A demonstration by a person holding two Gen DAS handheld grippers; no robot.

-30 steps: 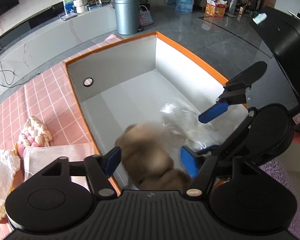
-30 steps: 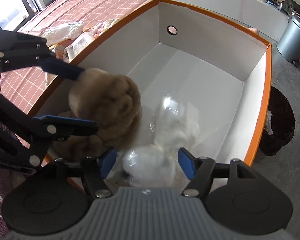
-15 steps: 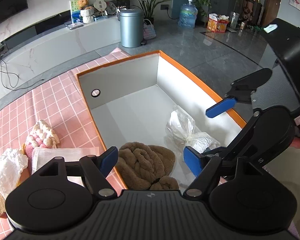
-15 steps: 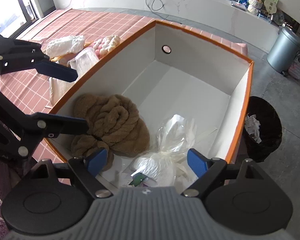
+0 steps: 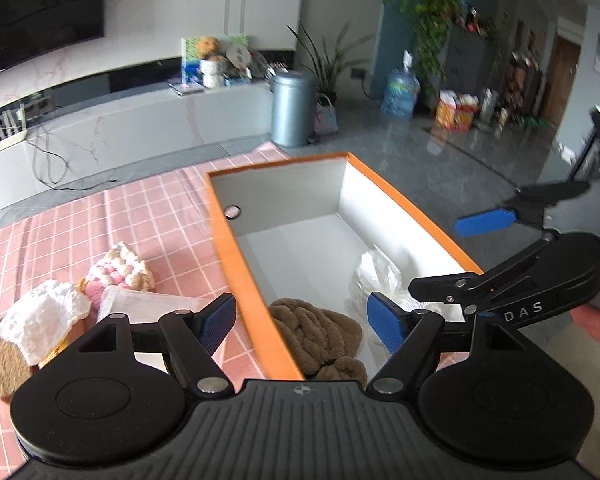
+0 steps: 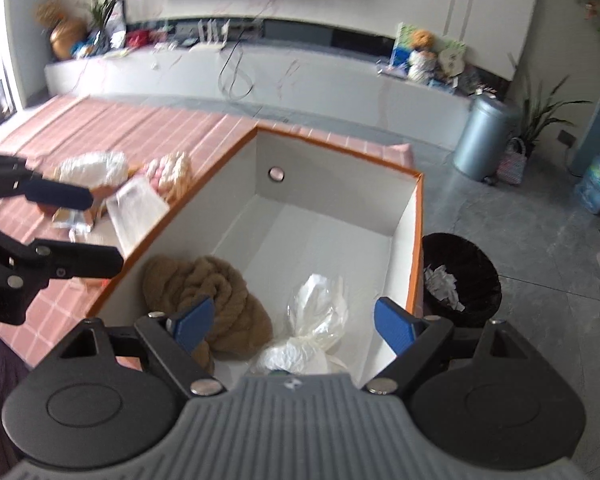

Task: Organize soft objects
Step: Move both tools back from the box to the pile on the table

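A grey tiled floor (image 6: 540, 216) and white media counter (image 5: 140, 124) surround the table (image 5: 112, 216) with its pink checked cloth. The orange-rimmed box (image 6: 332, 236) holds a brown knit bundle (image 6: 216, 292) and clear plastic bag (image 6: 316, 320), both partly hidden. Left tongs (image 5: 302, 320) and right tongs (image 6: 294, 324) gape wide, empty.
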